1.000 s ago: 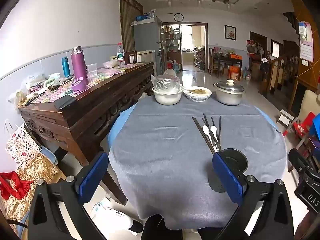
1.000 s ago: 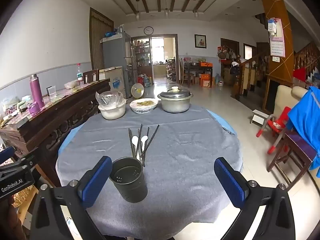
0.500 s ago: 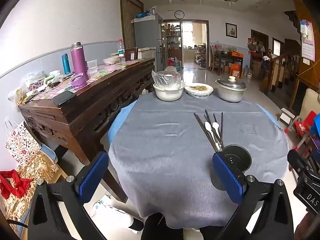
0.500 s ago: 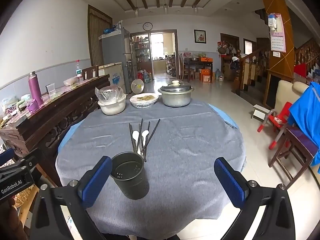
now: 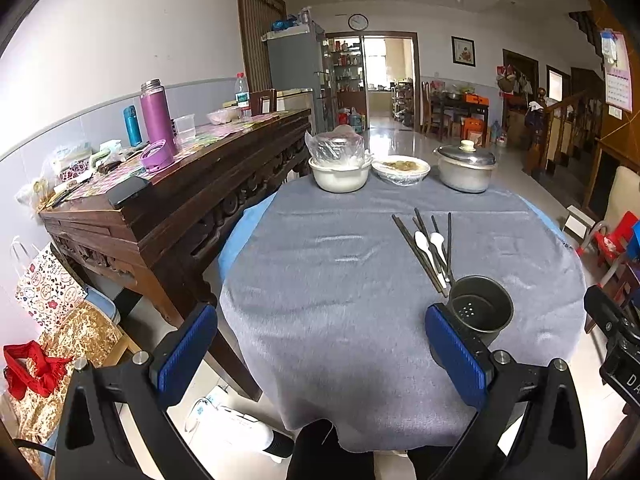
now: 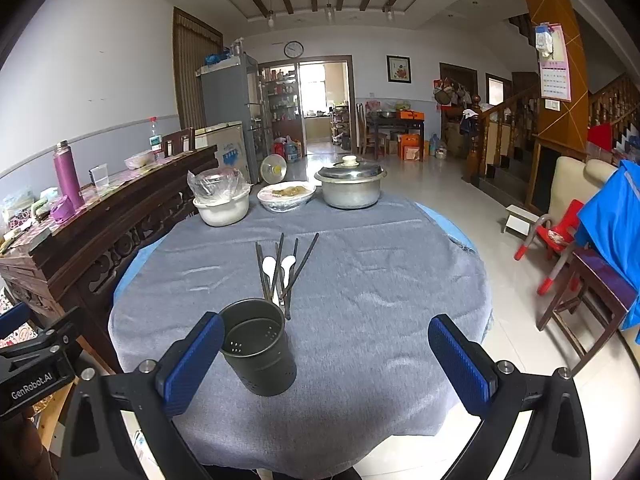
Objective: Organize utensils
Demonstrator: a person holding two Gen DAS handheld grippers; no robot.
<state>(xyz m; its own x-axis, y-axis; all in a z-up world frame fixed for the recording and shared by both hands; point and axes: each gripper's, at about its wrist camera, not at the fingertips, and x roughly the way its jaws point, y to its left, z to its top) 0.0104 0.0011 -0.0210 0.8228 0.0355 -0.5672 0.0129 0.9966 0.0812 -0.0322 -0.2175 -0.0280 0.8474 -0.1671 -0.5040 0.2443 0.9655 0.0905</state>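
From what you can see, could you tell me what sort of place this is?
Most likely a home dining room: a round table with a lidded pot, a fridge and stairs behind.

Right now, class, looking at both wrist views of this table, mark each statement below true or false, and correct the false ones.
1. The dark utensil holder stands upright and empty. True.
2. The two white spoons lie among the chopsticks on the grey cloth. True.
3. The right gripper is clamped on a chopstick. False: it is open and holds nothing.
4. The metal pot has no lid. False: its lid is on.
5. The left gripper is open. True.
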